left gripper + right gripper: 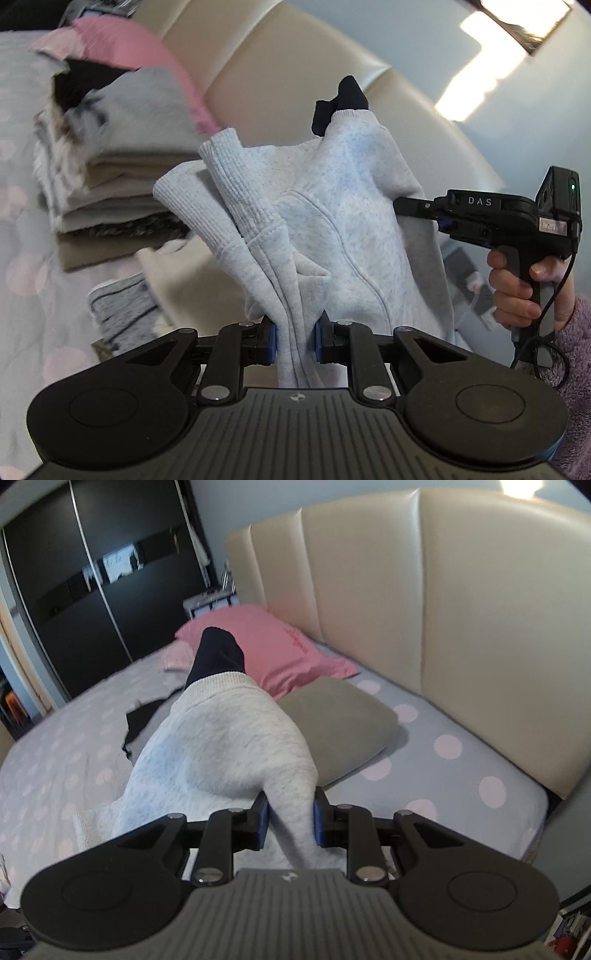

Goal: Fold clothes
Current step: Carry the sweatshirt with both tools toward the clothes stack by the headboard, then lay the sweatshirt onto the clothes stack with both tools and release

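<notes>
You are in a home bedroom: ahead of your right gripper stand a padded cream headboard (461, 635), a pink pillow (273, 646) and a black sliding-door wardrobe (92, 590).

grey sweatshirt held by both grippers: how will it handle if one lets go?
Likely floppy: the grey sweatshirt hangs in folds between the left gripper and the right gripper. Thick fleece looks fairly heavy, so it would probably swing down. Fuzzy surface seems unlikely to slip from the pads.
</notes>
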### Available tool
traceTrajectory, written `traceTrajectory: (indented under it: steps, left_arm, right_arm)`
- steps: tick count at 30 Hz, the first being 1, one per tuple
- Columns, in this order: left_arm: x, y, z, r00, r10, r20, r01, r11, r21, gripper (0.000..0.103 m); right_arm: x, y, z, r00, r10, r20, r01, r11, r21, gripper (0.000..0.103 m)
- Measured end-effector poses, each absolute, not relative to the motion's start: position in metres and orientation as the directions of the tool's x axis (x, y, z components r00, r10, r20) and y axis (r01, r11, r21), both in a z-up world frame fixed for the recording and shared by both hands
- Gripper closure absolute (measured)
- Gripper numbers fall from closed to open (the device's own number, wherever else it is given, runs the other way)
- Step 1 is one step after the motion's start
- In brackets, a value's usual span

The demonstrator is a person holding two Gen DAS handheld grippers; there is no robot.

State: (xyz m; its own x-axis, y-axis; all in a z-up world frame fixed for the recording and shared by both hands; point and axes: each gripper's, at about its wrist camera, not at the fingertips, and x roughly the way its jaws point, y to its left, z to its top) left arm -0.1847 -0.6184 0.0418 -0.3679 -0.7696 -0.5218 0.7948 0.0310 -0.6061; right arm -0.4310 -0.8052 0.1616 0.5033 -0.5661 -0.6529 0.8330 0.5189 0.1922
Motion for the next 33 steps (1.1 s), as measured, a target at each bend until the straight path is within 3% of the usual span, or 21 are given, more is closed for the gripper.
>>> traceTrajectory:
  steps: [5, 9, 15, 20, 28, 33]
  left_arm:
    - [-0.173, -0.631, 0.018, -0.345, -0.735, -0.583, 0.798, 0.098, -0.595, 0.087]
    - [-0.179, -0.643, 0.015, -0.33, -0.718, -0.613, 0.813, 0.114, -0.572, 0.085]
    - [-0.185, -0.644, 0.026, -0.326, -0.707, -0.627, 0.803, 0.143, -0.579, 0.078]
    - [-0.183, -0.623, 0.043, -0.266, -0.717, -0.644, 0.846, 0.147, -0.513, 0.074]
    - [-0.188, -0.598, 0.088, -0.189, -0.76, -0.622, 0.903, 0.114, -0.413, 0.074]
    - [-0.206, -0.616, 0.106, -0.204, -0.765, -0.611, 0.921, 0.062, -0.386, 0.074]
  right_arm:
    - [-0.397, -0.832, 0.117, 0.468, -0.529, -0.708, 0.841, 0.514, 0.172, 0.075]
    - [-0.398, -0.848, 0.098, 0.419, -0.566, -0.71, 0.876, 0.459, 0.151, 0.061]
    - [-0.427, -0.829, 0.119, 0.402, -0.637, -0.657, 0.898, 0.415, 0.146, 0.06]
    - [-0.44, -0.787, 0.13, 0.389, -0.678, -0.623, 0.891, 0.449, 0.067, 0.057]
    - [-0.456, -0.744, 0.125, 0.327, -0.694, -0.641, 0.885, 0.463, -0.049, 0.057]
    - [-0.466, -0.742, 0.122, 0.337, -0.663, -0.668, 0.888, 0.46, -0.01, 0.058]
